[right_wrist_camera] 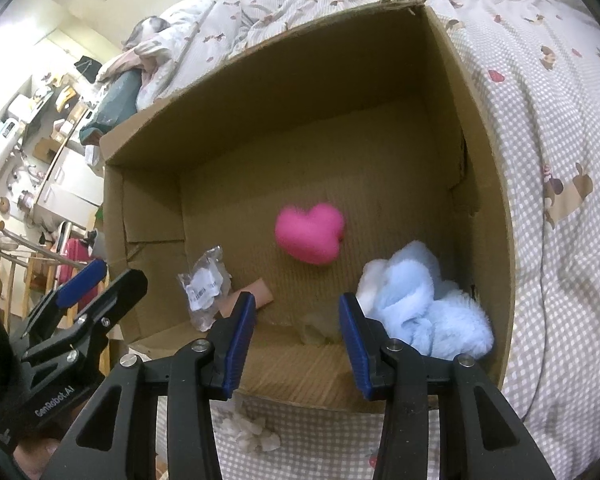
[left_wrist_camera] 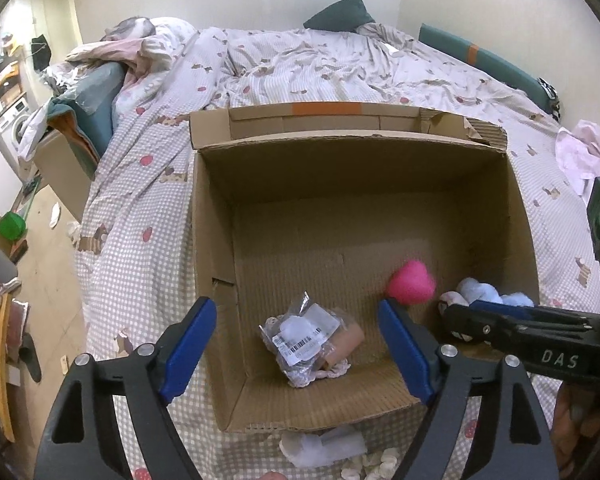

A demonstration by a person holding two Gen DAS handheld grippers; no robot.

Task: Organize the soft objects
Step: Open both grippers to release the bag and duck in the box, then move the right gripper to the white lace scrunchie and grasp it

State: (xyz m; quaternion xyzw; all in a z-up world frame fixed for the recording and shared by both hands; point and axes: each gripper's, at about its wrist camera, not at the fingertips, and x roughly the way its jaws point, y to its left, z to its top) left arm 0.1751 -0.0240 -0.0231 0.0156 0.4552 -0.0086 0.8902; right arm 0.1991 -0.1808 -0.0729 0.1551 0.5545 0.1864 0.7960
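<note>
Surface: a cardboard box (left_wrist_camera: 204,216) is sitting on a checked bedspread (left_wrist_camera: 140,200).
Room: clutter is lining the left wall.
Left gripper (left_wrist_camera: 300,350): gaping wide, empty.
Right gripper (right_wrist_camera: 296,340): hanging half-open, empty.

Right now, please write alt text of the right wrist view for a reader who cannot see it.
An open cardboard box on a bed holds a pink plush heart, a fluffy light-blue toy and a clear plastic packet. The right tongs hang open and empty over its near edge, with the left tongs at lower left.
</note>
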